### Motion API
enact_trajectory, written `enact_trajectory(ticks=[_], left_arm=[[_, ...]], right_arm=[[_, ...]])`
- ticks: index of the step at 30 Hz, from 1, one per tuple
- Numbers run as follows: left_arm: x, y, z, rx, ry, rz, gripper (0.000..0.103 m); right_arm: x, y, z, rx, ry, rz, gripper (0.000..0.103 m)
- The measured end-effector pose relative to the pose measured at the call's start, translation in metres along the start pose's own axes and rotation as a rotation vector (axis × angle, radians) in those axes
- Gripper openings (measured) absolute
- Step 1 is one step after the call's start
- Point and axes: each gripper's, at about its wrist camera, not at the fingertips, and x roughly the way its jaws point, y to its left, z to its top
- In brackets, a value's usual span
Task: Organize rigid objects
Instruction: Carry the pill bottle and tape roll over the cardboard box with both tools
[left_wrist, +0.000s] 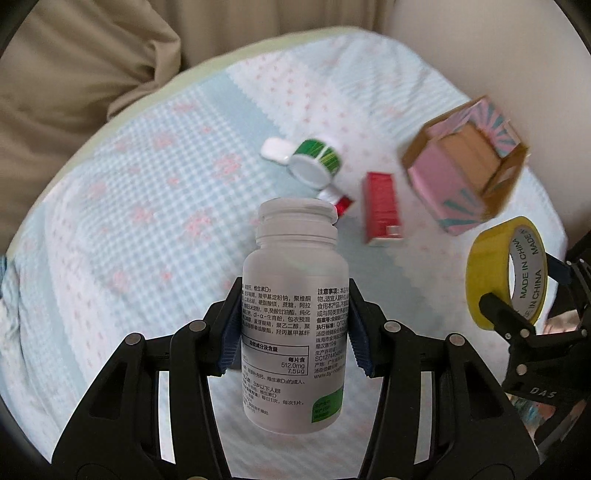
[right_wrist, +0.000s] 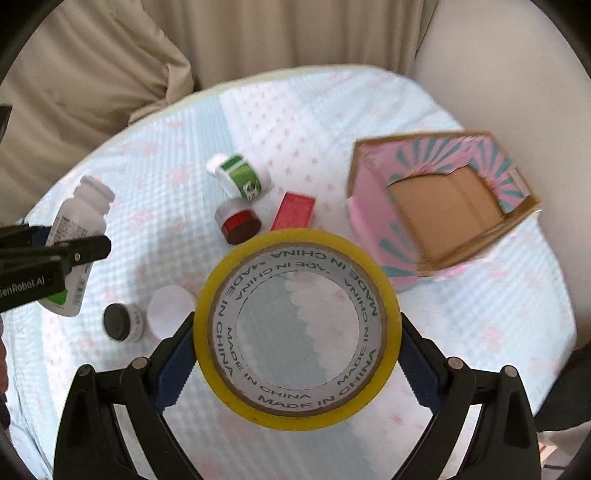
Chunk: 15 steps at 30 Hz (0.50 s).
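Motion blur softens the far things, and the pink box (right_wrist: 439, 214) at 2 o'clock in the right view shows only a bare cardboard floor. The left hand-held gripper (left_wrist: 293, 332) is clamped on a white bottle (left_wrist: 293, 317), its cap pointing to 12 o'clock, above the bed (left_wrist: 129, 221). The right hand-held gripper (right_wrist: 297, 354) stands wide, pads pressing a yellow tape roll (right_wrist: 297, 325). A red carton (right_wrist: 293, 210) lies at 12 o'clock beyond the roll.
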Motion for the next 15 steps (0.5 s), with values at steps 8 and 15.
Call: enact_trajectory(ticks=[8,15], left_arm=[[-0.07,-0.064,0.005,-0.011,-0.081,-0.032,0.046],[-0.094,-0.128,0.034,-0.066,-0.135,-0.034,0.046]], right_arm=[[-0.093,-0.057,0.004,-0.029,-0.026,0.031,0.096],[-0.127,-0.129,0.032,-0.018,-0.066,0.055,0.096]])
